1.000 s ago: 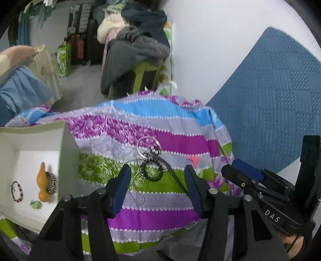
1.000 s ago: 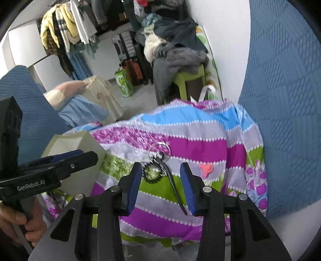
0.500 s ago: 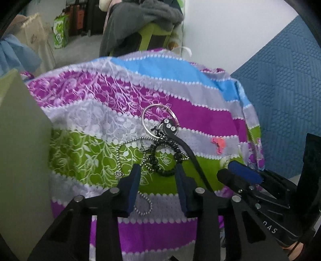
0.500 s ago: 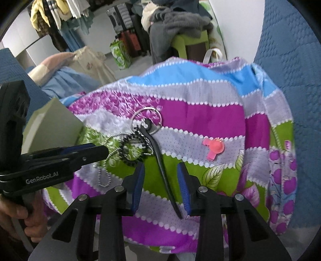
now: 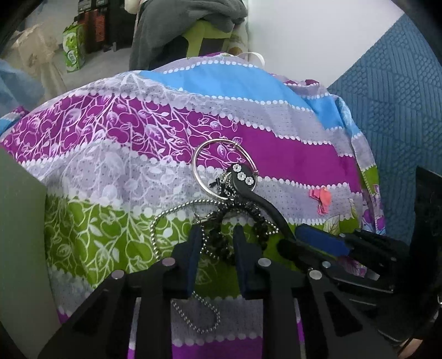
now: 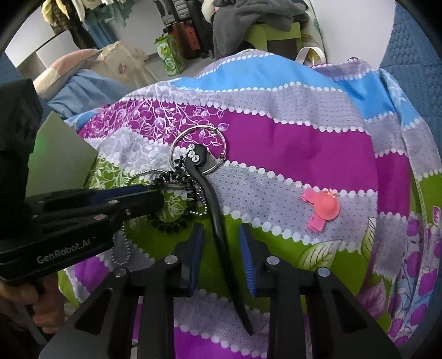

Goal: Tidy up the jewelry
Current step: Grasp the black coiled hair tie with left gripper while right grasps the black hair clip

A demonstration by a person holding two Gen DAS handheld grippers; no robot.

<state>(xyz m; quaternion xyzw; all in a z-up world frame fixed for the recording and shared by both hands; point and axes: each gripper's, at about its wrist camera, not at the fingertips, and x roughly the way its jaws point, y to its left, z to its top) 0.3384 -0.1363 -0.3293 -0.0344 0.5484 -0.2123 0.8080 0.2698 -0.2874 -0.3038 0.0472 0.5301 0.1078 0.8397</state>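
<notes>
On the striped cloth, the left gripper is closing around the black beaded bracelet, not yet pinching. The right gripper closes astride the black hair clip, pads still clear.

A white wall is running up the right side of the room, with a blue quilted panel leaning in beside it. Behind, a green plastic stool is carrying a heap of grey clothes. A green carton is sitting on the pale grey floor, and clothes are hanging at the far back. Soft, even light is filling everything.
</notes>
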